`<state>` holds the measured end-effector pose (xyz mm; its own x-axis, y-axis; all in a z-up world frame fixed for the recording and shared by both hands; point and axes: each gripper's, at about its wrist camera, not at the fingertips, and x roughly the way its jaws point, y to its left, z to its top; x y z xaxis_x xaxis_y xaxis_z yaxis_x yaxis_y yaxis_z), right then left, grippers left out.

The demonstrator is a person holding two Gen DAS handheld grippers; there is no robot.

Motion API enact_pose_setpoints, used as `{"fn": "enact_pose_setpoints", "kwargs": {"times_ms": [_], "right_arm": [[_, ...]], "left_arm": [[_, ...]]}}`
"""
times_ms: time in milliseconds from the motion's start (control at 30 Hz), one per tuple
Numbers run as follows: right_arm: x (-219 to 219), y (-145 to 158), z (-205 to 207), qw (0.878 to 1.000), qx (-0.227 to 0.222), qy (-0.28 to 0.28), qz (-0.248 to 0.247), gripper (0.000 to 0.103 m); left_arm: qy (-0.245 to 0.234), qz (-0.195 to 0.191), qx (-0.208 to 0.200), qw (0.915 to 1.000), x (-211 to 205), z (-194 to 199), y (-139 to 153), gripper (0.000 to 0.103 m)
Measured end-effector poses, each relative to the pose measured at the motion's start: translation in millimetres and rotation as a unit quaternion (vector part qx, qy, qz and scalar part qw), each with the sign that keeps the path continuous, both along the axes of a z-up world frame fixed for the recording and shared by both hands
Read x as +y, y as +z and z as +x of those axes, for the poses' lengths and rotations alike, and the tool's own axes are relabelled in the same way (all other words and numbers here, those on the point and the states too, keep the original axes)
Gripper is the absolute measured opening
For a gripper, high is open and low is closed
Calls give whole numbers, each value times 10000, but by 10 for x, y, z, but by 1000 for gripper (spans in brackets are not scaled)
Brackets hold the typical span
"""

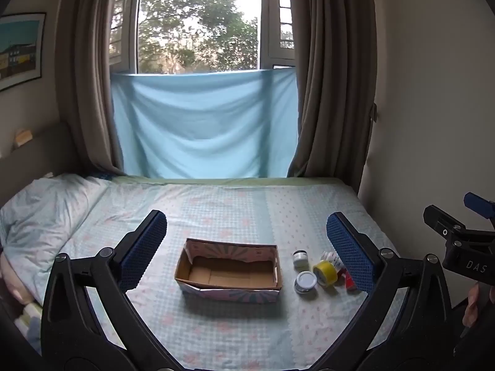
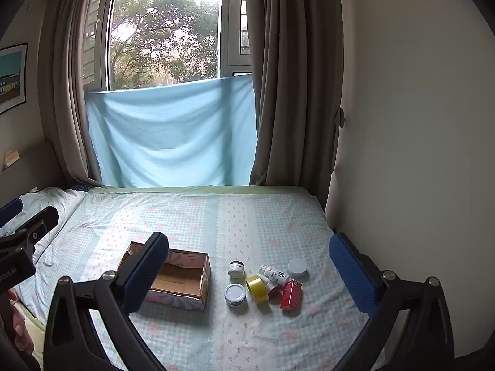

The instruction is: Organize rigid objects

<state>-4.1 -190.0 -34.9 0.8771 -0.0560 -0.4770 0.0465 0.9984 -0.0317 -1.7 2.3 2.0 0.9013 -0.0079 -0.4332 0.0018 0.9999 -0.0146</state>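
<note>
1. The cardboard box (image 1: 229,270) sits open and empty on the bed (image 1: 216,210), and I take it as the landmark for everything else.
2. Right of the box lies a tight cluster: two small jars (image 2: 235,293), a yellow tape roll (image 2: 257,288), a white bottle (image 2: 275,273) on its side, a red carton (image 2: 291,294) and, farthest from the box, a white lid (image 2: 297,267).
3. The left hand-held gripper (image 1: 246,244) hangs spread wide over the box, holding nothing.
4. The right hand-held gripper (image 2: 247,266) is just as wide apart and empty, poised above the cluster.
5. I judge the first pick is yet to come. Best to start with the jar nearest the box, coming straight down so the fingers straddle it without nudging the tape roll touching its neighbours.
6. The soft bedding may let things tip, so close gently.
</note>
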Motion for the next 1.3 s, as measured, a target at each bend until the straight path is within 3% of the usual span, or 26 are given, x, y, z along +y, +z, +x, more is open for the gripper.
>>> {"fn": "enact_pose_setpoints", "kwargs": {"times_ms": [1300], "right_arm": [[-21,-33,54,10000,-50,1,-16,103]], "left_arm": [[-119,-60,41,9999,12,76,4,102]]}}
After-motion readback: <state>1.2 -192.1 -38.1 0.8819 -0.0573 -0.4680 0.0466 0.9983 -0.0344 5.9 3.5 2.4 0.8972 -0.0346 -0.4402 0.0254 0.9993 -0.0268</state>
